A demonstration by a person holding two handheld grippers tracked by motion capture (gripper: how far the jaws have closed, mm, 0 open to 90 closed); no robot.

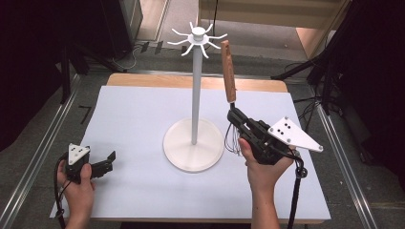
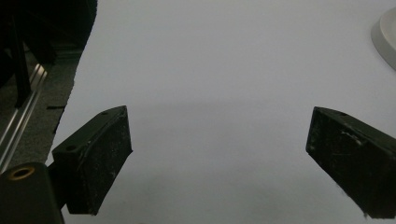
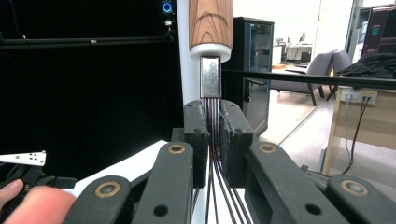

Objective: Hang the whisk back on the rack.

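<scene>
With its jaws closed together, my right gripper [image 1: 233, 113] clamps a whisk [image 1: 229, 71] by the thin wires just below the metal collar. In the right gripper view, the dark wires run down between the two pads [image 3: 194, 135], and the metal collar [image 3: 210, 77] stands directly above them. The wooden handle [image 3: 211, 22] rises upright above the collar, with a white ring at the joint. In the high view, the handle points up and away from me, and its top lies near the arms of the stand. My right hand [image 1: 261, 169] grips the tool body from below, over the right side of the white mat [image 1: 129, 119].

Just left of the right gripper stands a white stand [image 1: 195, 90]. Its round base [image 1: 193, 151] rests on the mat centre, and its post carries a ring of curved arms [image 1: 198, 38] at the top. The whisk hangs on none of these arms.

My left gripper [image 1: 107, 162] sits low over the mat's near left corner, held by my left hand [image 1: 76, 188]. In the left gripper view its jaws stand wide apart with bare mat between them, and the base edge [image 2: 385, 37] shows at upper right. Both grippers are well apart from each other.
</scene>
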